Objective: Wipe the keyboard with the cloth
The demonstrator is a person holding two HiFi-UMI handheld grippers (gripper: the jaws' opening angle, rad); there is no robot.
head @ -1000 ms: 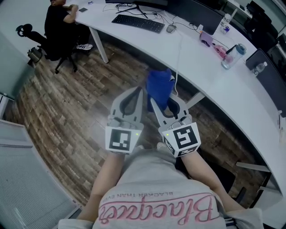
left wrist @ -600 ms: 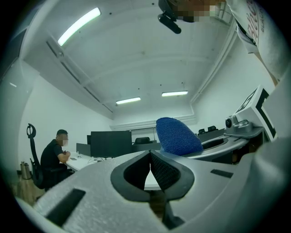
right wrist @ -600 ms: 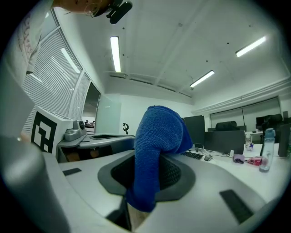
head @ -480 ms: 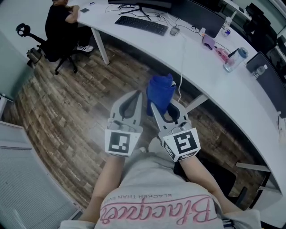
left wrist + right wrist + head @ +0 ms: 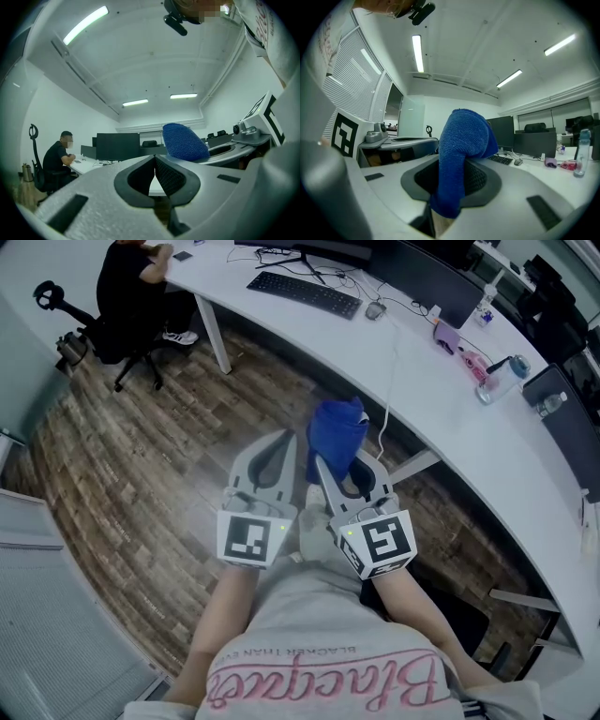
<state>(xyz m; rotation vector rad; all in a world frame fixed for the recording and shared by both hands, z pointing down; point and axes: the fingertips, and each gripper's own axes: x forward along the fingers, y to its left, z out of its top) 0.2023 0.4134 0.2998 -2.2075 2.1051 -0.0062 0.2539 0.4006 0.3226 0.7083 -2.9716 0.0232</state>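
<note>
Cloth [image 5: 336, 430], blue, bunched, clamped in right tongs [image 5: 319, 463].

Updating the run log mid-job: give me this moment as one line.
left gripper: shut, empty | right gripper: shut on blue cloth | keyboard: on white desk, far ahead, untouched | wiping: not yet begun

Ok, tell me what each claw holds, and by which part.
Right claw: shut on the blue cloth, pinching its lower end; the rest bunches above the jaws. Left claw: shut, holding nothing.
</note>
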